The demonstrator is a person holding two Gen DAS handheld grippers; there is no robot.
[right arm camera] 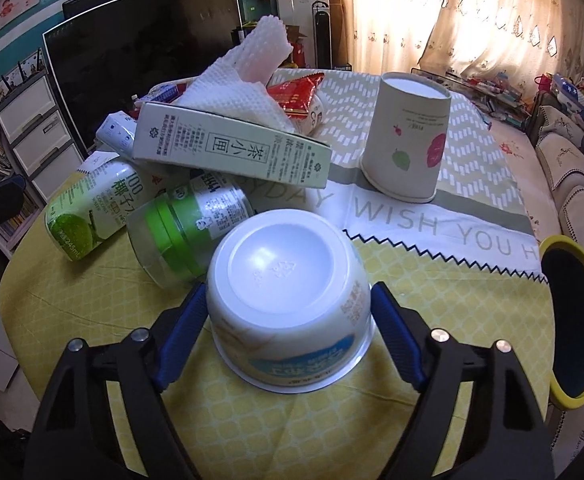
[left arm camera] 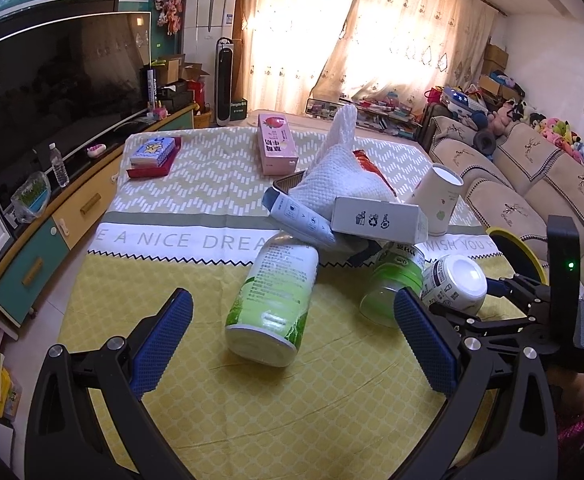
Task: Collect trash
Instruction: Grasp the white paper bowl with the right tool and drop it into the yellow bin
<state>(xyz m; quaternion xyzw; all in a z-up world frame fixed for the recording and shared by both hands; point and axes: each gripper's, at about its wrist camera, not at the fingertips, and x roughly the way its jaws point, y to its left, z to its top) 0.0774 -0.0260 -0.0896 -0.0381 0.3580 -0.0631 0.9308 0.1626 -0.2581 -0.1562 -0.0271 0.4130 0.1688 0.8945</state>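
On the yellow tablecloth (right arm camera: 431,280) beside the trash pile, my right gripper (right arm camera: 290,308) clasped the upturned white yogurt cup (right arm camera: 288,280) between its blue pads, while my left gripper (left arm camera: 292,320) stood wide open, empty.

The tablecloth (left arm camera: 180,240) carries grey capitals reading "E A NICE DREA" in the left wrist view and "WISH YOU H" in the right wrist view. The long white tea carton (right arm camera: 232,148) bears the boxed characters "茶小匣". The green coconut-water bottle (right arm camera: 92,216) shows "100", "椰子" and "245mL". Three recycling pictograms stand on the small white box (left arm camera: 375,220). A recycling triangle is embossed on the upturned white tub (right arm camera: 288,280).
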